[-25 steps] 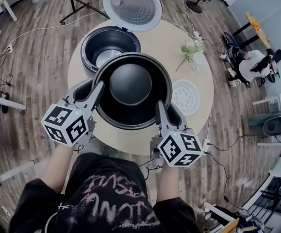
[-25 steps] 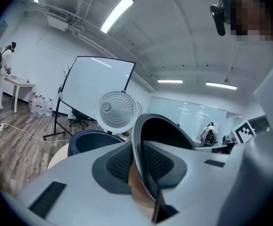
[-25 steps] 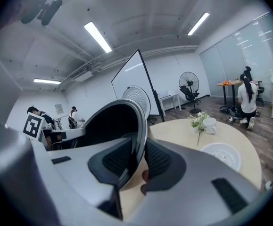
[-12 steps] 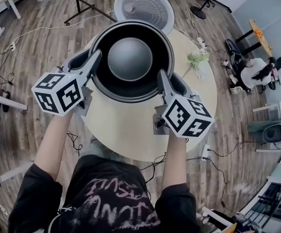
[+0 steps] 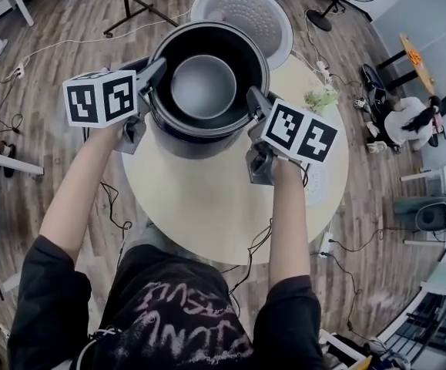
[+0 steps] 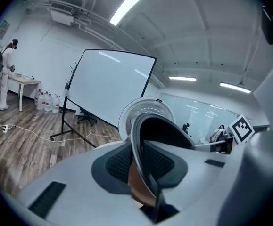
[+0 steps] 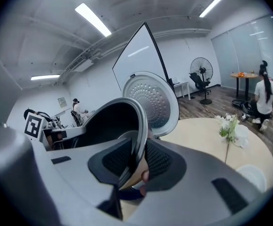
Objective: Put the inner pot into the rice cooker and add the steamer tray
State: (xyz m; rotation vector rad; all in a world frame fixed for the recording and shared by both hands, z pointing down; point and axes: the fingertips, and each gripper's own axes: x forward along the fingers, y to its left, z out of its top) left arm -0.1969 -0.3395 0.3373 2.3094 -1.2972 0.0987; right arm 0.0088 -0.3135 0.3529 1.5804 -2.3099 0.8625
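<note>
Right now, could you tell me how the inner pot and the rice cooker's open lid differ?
The inner pot is dark and deep; the lid is pale and shallow, its inside dotted with dimples. The pot is gripped at its rim by the left hand-held gripper and right hand-held gripper; the lid stands open, untouched. Both are round.

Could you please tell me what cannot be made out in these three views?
1. The rice cooker's well, below its open white lid: head view, covered by the dark round metal inner pot; whether the pot is seated cannot be told.
2. The white round steamer tray: head view, mostly behind the right tool and its marker cube; right gripper view, cut off at the picture's rim.
3. The pot's underside: shown in no view.
</note>
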